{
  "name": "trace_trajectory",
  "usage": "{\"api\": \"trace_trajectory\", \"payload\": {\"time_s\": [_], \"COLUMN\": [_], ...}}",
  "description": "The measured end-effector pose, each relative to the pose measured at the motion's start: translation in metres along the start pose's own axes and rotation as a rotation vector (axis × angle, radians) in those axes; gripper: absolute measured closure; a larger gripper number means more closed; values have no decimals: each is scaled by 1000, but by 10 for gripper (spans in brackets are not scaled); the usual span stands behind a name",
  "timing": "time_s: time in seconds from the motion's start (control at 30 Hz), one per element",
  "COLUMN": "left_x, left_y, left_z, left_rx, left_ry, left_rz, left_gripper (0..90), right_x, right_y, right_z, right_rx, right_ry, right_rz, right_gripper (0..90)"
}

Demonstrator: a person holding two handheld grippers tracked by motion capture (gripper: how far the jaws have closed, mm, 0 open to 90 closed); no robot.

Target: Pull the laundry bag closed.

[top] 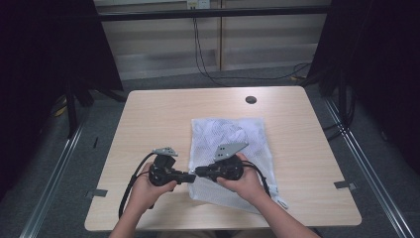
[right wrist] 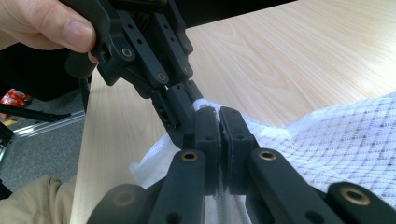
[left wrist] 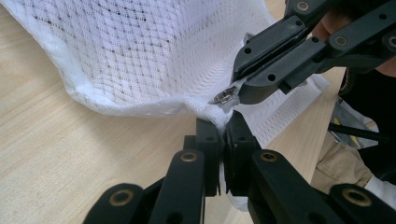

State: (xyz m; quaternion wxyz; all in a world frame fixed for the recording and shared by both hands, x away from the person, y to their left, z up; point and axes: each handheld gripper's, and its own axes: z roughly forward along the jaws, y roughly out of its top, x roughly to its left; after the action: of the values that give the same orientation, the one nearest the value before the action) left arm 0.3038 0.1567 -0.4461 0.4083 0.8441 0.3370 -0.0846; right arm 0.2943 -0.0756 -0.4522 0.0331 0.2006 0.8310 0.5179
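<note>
A white mesh bag (top: pixel 237 134) lies on the right half of the pale wooden table (top: pixel 153 119). Both grippers meet tip to tip at its near-left corner, which is lifted a little. My left gripper (left wrist: pixel 223 125) is shut on the bag's thick hem (left wrist: pixel 205 109); in the high view it (top: pixel 190 176) comes in from the left. My right gripper (right wrist: pixel 219 112) is shut on the bag's small metal zipper pull (left wrist: pixel 225 95), right beside the left jaws. In the high view the right gripper (top: pixel 199 172) reaches in over the bag. The mesh (right wrist: pixel 336 135) spreads away to the right.
A round black grommet (top: pixel 251 99) sits near the table's far edge. Bare wood (left wrist: pixel 70 154) runs left of the bag. The near table edge (right wrist: pixel 88 154) is close to the grippers, with the person's trouser leg (right wrist: pixel 32 200) below it. Cables (top: pixel 208 59) hang behind the table.
</note>
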Motion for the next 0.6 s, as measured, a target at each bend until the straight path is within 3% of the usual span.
{"api": "trace_trajectory", "payload": {"time_s": [0.2, 0.6], "left_x": [0, 1], "left_y": [1, 0], "left_z": [-1, -1], "left_rx": [2, 3], "left_ry": [1, -10], "left_rz": [12, -5], "left_gripper": [865, 870], "right_x": [0, 1], "right_y": [0, -1], "right_z": [0, -4], "right_rx": [-9, 8], "right_ry": [-4, 3], "right_rz": [9, -6], "right_gripper": [869, 870]}}
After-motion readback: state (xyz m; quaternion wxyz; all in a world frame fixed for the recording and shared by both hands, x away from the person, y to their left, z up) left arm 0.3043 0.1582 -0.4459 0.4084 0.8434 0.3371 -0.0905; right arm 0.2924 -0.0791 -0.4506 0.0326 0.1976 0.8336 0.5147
